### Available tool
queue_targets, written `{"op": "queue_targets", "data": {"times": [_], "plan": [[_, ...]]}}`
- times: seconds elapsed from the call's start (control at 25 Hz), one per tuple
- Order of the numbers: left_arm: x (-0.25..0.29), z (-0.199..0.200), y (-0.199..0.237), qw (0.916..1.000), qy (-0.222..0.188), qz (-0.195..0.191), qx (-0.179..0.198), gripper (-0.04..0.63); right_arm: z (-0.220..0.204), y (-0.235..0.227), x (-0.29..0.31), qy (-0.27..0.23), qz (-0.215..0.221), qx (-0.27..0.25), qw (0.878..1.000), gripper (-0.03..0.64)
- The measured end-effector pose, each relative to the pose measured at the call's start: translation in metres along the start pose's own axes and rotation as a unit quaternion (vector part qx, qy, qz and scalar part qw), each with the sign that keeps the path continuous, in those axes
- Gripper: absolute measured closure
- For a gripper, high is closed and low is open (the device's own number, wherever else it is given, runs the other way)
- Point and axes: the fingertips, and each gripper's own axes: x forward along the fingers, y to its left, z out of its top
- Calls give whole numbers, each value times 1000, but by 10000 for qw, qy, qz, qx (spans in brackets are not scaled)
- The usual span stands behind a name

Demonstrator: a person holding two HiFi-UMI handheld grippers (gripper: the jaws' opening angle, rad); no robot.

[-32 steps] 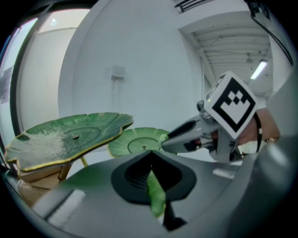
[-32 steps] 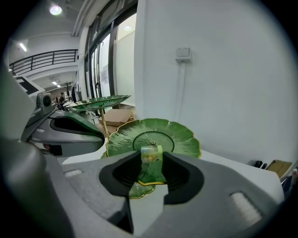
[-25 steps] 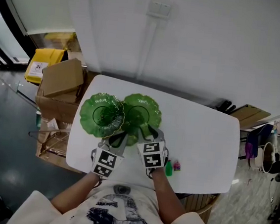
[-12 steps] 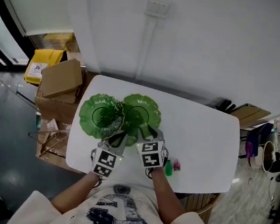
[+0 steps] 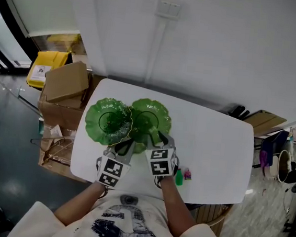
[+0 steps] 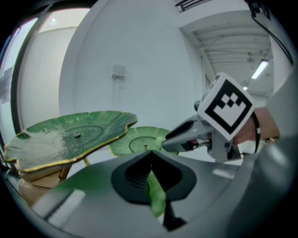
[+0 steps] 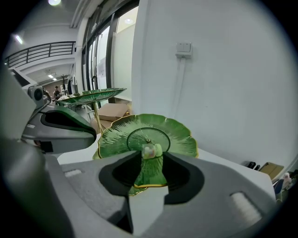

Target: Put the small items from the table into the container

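Left claw [image 5: 125,145] pinches leaf [image 6: 156,195]; box [image 5: 51,60] label [image 5: 39,71] unreadable

Left gripper [image 5: 126,148]: jaws fully closed, clamped on a thin green rim [image 6: 156,195], pointing forward and slightly down. Right gripper [image 5: 154,138]: just beside it and pitched more steeply down. Its jaws are partly apart, and the pads apparently press a small pale item [image 7: 150,150]. Left forearm [image 5: 78,208] and right forearm [image 5: 178,208] extend forward, converging.
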Motion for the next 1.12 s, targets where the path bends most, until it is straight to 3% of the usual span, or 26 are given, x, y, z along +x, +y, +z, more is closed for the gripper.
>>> {"op": "queue_targets", "data": {"times": [0.72, 1.12], "plan": [[-18, -2, -6, 9999, -90, -71, 58, 604, -1, 14, -22, -504, 76, 527, 9973, 477], [-26, -8, -15, 9995, -111, -269, 105, 604, -13, 6, -52, -987, -340, 922, 9903, 479]]}}
